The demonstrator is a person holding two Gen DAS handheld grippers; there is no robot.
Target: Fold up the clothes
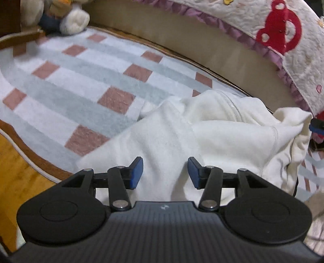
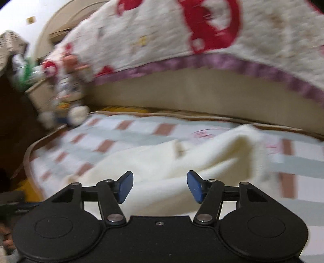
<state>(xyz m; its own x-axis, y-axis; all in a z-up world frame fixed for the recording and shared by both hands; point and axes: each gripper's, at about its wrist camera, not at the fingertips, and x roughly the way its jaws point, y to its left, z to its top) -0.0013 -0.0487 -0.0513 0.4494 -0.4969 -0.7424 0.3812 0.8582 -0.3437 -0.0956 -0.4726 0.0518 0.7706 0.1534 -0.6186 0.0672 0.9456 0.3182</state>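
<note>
A crumpled white fleece garment (image 1: 202, 129) lies on a checked blanket of white, grey and pink squares (image 1: 70, 85). In the left wrist view my left gripper (image 1: 165, 173) hovers open just above the garment's near part, with nothing between its blue pads (image 1: 136, 172). The right wrist view is blurred. It shows the same garment (image 2: 182, 159) bunched in front of my right gripper (image 2: 160, 186), which is open and holds nothing. A zip seam shows on the garment's upper fold.
A beige padded backrest (image 1: 172, 34) runs behind the blanket, draped with a white quilt bearing red shapes and a purple frill (image 1: 283, 40). Plush toys (image 1: 66, 18) sit at the far left corner. Wooden floor (image 1: 18, 176) lies beyond the near left edge.
</note>
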